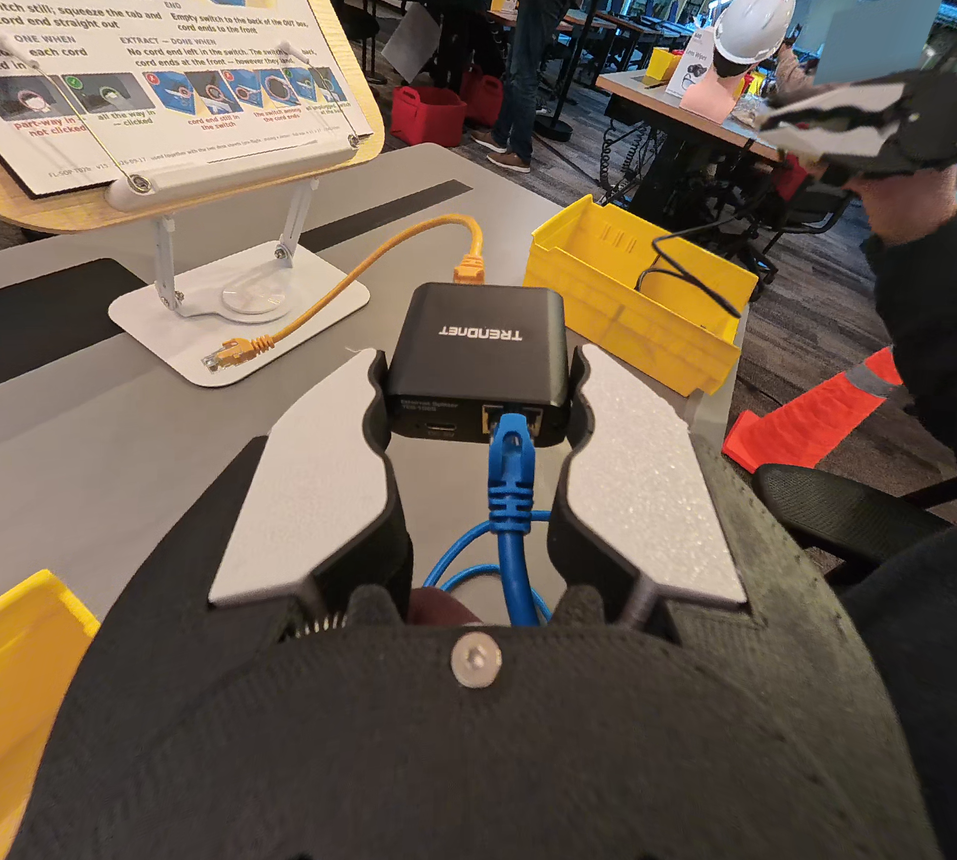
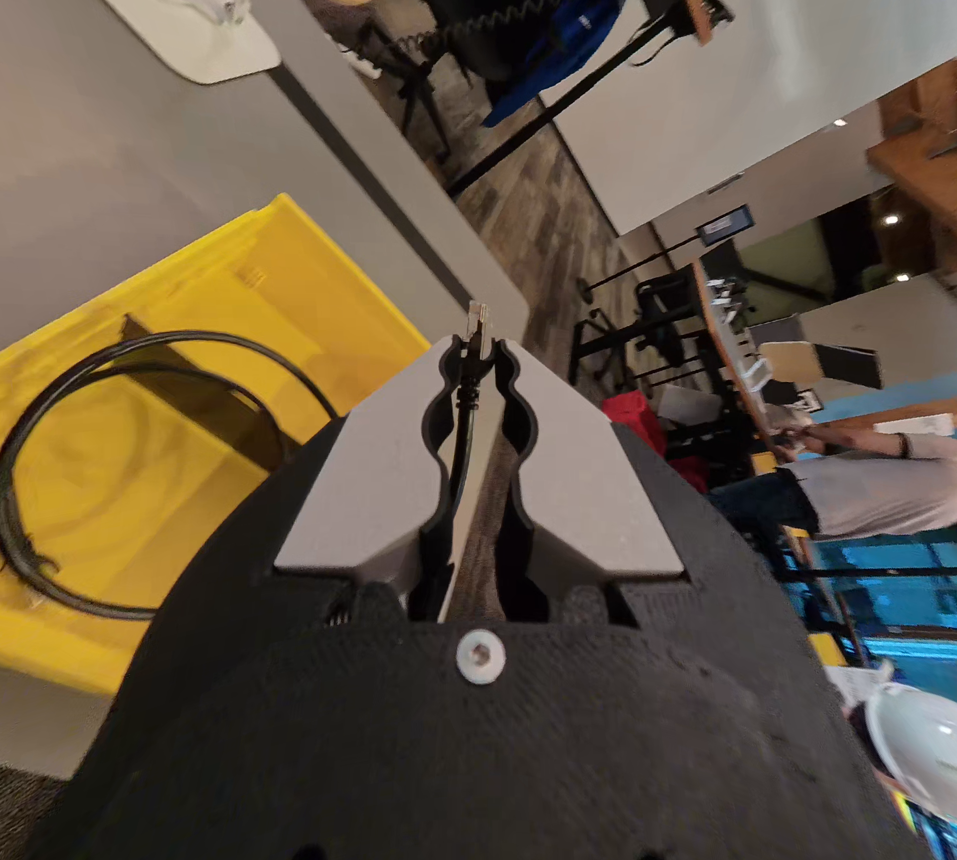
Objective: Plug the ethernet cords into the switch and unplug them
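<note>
While the left gripper (image 1: 475, 387) clamps the black switch (image 1: 476, 358) by its two side walls, the switch rests flat on the grey table (image 1: 155, 472), close to the table's right edge. A blue ethernet cord (image 1: 510, 483) is seated in the left of two ports on the switch's near face and runs back between the fingers, looping below them. An orange ethernet cord (image 1: 362, 281) is plugged into the far face; its free connector lies on the white base of a document stand (image 1: 233, 317) toward the table's far left. The right gripper (image 2: 474, 351) is pressed together on the connector of a black ethernet cord (image 2: 468, 389), with the clear plug tip projecting past the fingertips. This cord trails into the yellow bin (image 2: 217, 317) at the right edge of the table, where it coils. A second yellow bin (image 1: 31, 654) sits at the near left.
</note>
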`<state>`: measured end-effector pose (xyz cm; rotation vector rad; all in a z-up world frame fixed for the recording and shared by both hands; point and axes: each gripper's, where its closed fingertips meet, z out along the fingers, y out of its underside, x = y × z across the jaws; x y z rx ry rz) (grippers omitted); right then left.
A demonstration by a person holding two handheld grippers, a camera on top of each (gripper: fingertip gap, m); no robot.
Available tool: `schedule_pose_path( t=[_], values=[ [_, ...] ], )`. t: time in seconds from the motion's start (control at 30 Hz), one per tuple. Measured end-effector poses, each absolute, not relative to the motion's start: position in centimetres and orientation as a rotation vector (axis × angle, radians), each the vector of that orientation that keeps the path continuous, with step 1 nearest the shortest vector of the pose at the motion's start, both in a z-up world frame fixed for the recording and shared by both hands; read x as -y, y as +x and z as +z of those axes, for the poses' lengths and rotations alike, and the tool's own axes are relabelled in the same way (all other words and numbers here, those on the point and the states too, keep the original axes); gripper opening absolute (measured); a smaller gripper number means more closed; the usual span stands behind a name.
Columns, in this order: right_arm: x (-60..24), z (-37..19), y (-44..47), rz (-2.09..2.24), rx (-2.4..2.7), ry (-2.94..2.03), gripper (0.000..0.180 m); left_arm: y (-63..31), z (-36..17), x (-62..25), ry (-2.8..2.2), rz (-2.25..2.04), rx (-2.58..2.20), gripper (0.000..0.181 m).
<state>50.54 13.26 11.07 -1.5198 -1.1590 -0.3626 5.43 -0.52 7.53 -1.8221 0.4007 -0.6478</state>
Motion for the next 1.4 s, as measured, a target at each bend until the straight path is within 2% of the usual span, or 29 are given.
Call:
schedule_pose_path(
  t=[0.57, 0.63, 0.73, 0.83, 1.13, 1.3, 1.4],
  values=[
    [-11.3, -8.1, 50.7, -0.253, 1.366, -1.939, 0.013, 7.2, 6.5, 0.4, -1.858, -0.649, -0.457, 0.067],
    [-11.5, -8.1, 50.9, -0.232, 1.358, -1.969, 0.019, 7.3, 6.4, 0.4, -1.86, -0.648, -0.464, 0.067],
    [-11.0, -7.3, 51.0, -0.149, 1.376, -2.032, 0.043, 7.4, 6.4, 0.5, -1.857, -0.651, -0.468, 0.067],
    [-10.6, -4.7, 50.4, -0.072, 1.383, -1.988, 0.049, 7.4, 6.4, 0.5, -1.855, -0.655, -0.466, 0.067],
    [-8.7, 4.1, 49.5, 0.103, 1.267, -1.82, 0.039, 8.1, 6.3, 0.8, -1.843, -0.689, -0.491, 0.067],
    [-3.9, 7.8, 38.9, 0.132, 1.448, -1.433, 0.04, 9.6, 6.5, 0.9, -1.831, -0.719, -0.551, 0.067],
    [-0.7, 8.0, 31.2, 0.183, 1.583, -1.217, 0.031, 11.0, 6.8, 1.1, -1.829, -0.751, -0.592, 0.067]
  ],
)
